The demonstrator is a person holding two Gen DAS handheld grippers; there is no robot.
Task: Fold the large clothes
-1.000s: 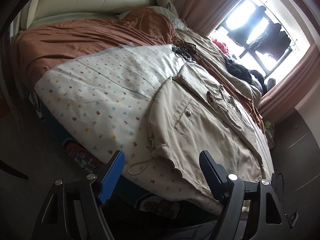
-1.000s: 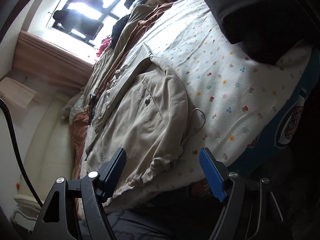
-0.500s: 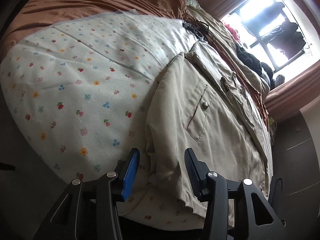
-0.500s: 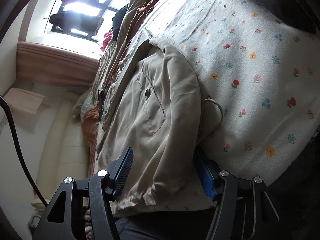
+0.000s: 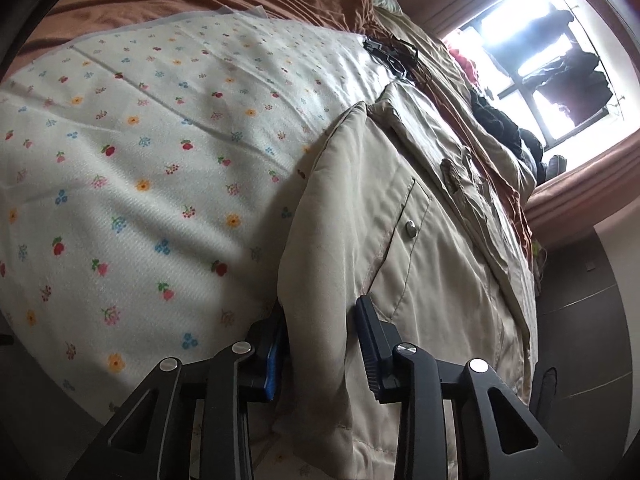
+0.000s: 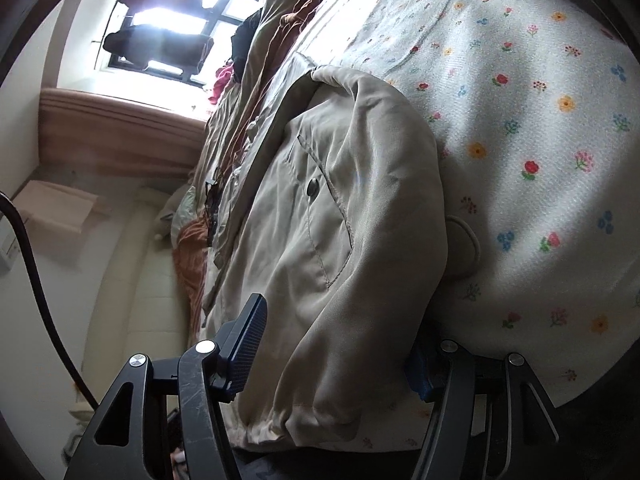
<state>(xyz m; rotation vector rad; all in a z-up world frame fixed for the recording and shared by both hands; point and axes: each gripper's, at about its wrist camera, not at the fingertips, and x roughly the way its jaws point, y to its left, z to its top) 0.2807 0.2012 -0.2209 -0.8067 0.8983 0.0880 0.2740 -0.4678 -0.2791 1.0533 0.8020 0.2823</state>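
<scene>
the large beige jacket of thin, slightly glossy woven cloth (image 5: pixel 424 264) lies spread front-up along the bed, on the white quilted bedspread printed with small flowers (image 5: pixel 152 168), its gathered hem at the near edge of the mattress and its collar toward 1 o'clock in the left wrist view, where the bright window (image 5: pixel 544 64) stands. it looks light, limp and somewhat slippery, so it should sag and slide rather than hold a crease; the doubled, seamed side edge and the gathered hem look like the firmest places to take hold. the left hand-held gripper (image 5: pixel 320 336) straddles a raised fold of that side edge near the hem at about 6 o'clock, its jaws closing with the cloth between them, though contact on the inner fingertip cannot be confirmed. the right hand-held gripper (image 6: pixel 336 344) stands spread wide around the other bulky side of the jacket (image 6: pixel 352 208), its far finger hidden behind the cloth, so i cannot tell whether it presses. a metal snap button (image 6: pixel 311 189) on the chest pocket flap and a loose drawcord loop (image 6: pixel 466 246) at 3 o'clock could catch during the fold.
</scene>
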